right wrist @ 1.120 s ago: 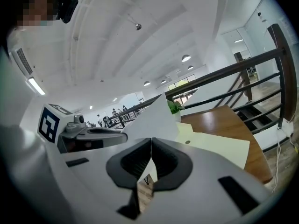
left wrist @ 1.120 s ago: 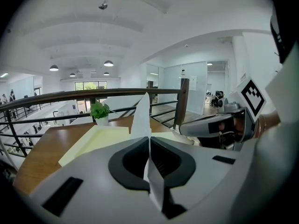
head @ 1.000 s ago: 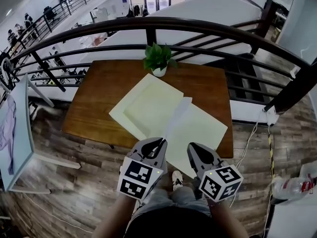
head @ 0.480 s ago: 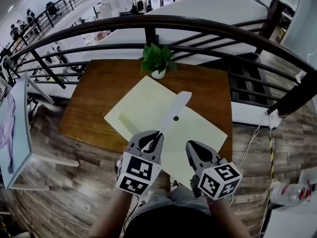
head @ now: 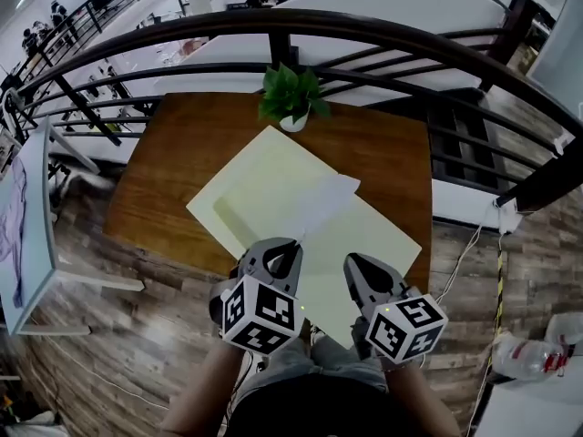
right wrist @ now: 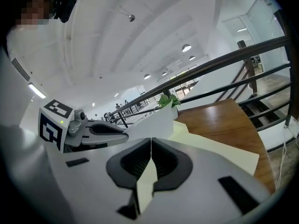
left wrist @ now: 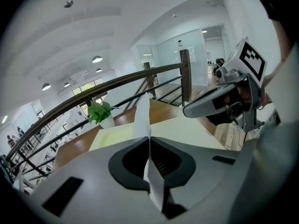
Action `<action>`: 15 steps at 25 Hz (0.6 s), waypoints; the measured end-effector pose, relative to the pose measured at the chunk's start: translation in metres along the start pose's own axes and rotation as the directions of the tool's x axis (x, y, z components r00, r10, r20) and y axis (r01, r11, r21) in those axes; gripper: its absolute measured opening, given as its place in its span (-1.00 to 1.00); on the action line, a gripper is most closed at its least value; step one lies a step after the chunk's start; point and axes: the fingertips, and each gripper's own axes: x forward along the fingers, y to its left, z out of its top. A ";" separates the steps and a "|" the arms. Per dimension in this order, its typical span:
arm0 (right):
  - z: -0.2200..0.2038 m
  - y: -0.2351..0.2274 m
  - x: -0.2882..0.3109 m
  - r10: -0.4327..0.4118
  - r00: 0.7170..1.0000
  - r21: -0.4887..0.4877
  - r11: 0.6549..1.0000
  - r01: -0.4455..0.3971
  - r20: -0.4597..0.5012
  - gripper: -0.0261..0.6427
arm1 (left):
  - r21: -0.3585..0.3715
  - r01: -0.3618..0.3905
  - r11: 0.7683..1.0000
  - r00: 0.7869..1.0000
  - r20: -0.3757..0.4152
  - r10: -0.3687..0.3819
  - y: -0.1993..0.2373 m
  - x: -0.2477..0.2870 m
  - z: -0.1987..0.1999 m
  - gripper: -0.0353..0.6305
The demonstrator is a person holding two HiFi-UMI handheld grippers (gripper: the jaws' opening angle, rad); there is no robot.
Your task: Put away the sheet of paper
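Observation:
A white sheet of paper hangs just over a large pale yellow folder that lies on the brown table. My left gripper is shut on the white sheet's near end; in the left gripper view the paper runs out from between the closed jaws. To its right, my right gripper is shut on the near edge of the folder's pale yellow top sheet, with a cream strip pinched in its jaws.
A small potted plant stands at the table's far edge. A dark curved railing runs behind the table, with a drop beyond it. A grey board stands at the left. Wooden floor lies below the table's near edge.
The white sheet has turned from nearly edge-on to flatter and lower over the yellow folder. Both grippers have shifted a little forward and down, still shut.

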 end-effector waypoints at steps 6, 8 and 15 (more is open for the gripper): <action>-0.004 -0.011 0.000 -0.013 1.000 0.015 1.000 0.013 -0.016 -0.84 | -0.034 0.044 0.998 0.998 -0.037 -0.046 -0.022 0.010 -0.012 -0.83; -0.006 -0.014 0.000 -0.013 1.000 0.016 1.000 0.013 -0.020 -0.84 | -0.038 0.054 0.998 0.998 -0.041 -0.056 -0.028 0.013 -0.014 -0.83; -0.012 -0.027 0.002 -0.030 0.999 0.026 0.999 0.031 -0.042 -0.84 | -0.045 0.088 0.995 0.994 -0.066 -0.091 -0.044 0.030 -0.022 -0.83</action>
